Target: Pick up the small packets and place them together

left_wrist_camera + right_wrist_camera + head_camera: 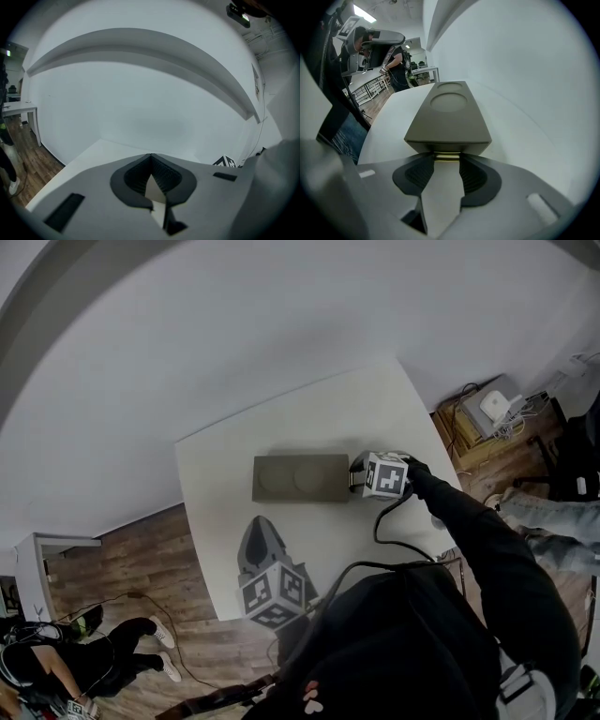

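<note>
1. Flat packet lies at the centre of the white table.
2. Right gripper: jaws apart, tips at the packet's 3 o'clock end.
3. Left gripper: jaws together, empty, at the packet's 7 o'clock.

Packet: only a thin, pale-yellow edge shows, a short flat strip.
Pose: flat and level, its long side crosswise to the fingers of the right gripper.
Place: at the far end of those fingers, filling the gap from one fingertip to the other.
Contact: cannot tell whether the fingertips press on it.
Setting: low on the white tabletop, tucked at the foot of a grey-olive box that stretches away beyond the fingertips.
Head view: packet hidden behind the gripper.
</note>
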{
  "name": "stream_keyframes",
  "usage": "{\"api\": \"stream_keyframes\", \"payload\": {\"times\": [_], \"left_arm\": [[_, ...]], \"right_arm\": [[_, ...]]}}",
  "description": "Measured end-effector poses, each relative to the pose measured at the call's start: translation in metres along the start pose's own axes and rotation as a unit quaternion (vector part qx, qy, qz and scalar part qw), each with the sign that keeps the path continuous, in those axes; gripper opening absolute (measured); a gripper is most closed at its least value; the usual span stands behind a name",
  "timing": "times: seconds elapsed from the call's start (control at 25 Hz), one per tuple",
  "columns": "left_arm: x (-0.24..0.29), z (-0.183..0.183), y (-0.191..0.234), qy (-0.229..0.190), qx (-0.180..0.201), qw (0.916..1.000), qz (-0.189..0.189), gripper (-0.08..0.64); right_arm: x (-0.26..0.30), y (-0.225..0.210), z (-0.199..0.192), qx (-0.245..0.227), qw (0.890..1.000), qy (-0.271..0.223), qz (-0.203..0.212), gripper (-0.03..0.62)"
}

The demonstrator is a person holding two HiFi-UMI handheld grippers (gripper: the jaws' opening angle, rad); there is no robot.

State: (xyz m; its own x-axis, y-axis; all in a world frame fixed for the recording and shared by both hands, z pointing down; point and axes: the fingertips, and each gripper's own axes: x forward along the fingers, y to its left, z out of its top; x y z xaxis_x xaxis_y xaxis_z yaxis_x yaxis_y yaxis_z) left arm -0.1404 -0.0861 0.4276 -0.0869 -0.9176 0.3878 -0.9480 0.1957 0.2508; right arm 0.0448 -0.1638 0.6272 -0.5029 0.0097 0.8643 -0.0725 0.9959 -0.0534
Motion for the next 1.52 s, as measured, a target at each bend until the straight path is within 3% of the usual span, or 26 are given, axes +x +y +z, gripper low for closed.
{"api": "stream_keyframes", "payload": {"times": [1.0,1.52], "left_arm": [[0.01,0.005,-0.017,-0.004,0.005,0.9997,-0.022,0.0],[0.01,0.006,-0.022,-0.002,0.013,0.9996,-0.025,0.0]], "right_arm": [[-0.06,0.003,-0.108,0.023,0.998,0.064,-0.015,0.164],[-0.081,0.006,-0.144,0.026,0.996,0.082,-0.015,0.166]]}}
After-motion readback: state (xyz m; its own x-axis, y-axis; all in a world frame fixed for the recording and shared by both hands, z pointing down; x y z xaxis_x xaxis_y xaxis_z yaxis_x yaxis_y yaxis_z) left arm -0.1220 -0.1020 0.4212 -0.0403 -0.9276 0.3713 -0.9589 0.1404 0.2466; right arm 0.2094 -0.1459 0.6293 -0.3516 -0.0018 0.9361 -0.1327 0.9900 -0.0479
